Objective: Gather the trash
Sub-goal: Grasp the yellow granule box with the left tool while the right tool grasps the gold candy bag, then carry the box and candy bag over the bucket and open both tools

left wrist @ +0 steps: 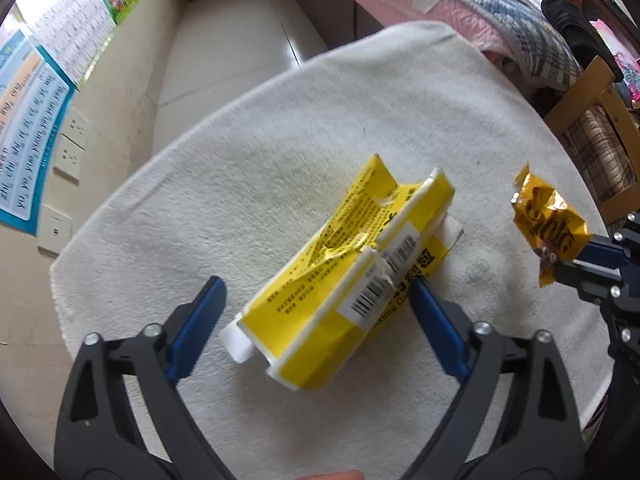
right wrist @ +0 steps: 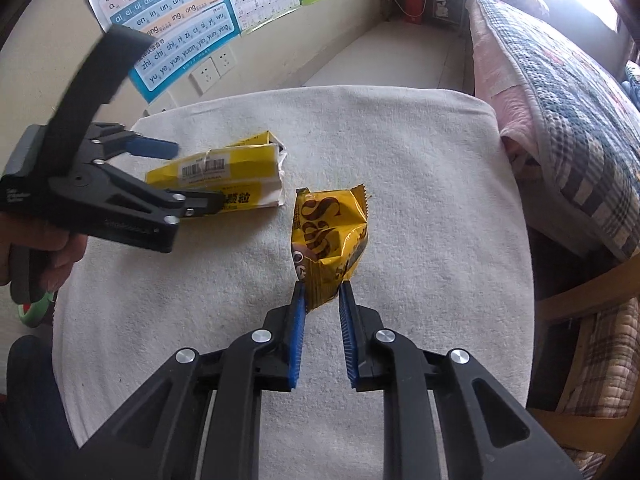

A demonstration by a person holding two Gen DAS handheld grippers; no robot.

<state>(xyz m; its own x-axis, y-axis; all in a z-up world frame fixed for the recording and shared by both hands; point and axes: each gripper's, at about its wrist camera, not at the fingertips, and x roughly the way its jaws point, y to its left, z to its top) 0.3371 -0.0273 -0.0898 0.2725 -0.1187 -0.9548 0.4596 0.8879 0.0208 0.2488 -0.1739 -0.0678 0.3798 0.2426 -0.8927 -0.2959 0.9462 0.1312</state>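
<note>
A flattened yellow carton [left wrist: 344,280] with a barcode lies on the white towel-covered table [left wrist: 280,152]. My left gripper [left wrist: 316,286] is open, its blue fingers on either side of the carton's near end. The carton also shows in the right wrist view [right wrist: 224,176], with the left gripper [right wrist: 192,176] around it. My right gripper [right wrist: 323,290] is shut on the lower end of a crumpled yellow-brown snack wrapper [right wrist: 328,236], which stands up from the towel. In the left wrist view the wrapper [left wrist: 548,224] is at the right, held by the right gripper [left wrist: 580,264].
A bed with a plaid quilt [right wrist: 568,112] runs along the table's right side. A wooden chair [left wrist: 600,120] stands by the table's far right. The wall with posters [right wrist: 168,12] and sockets is on the left, with tiled floor [left wrist: 240,40] beyond the table.
</note>
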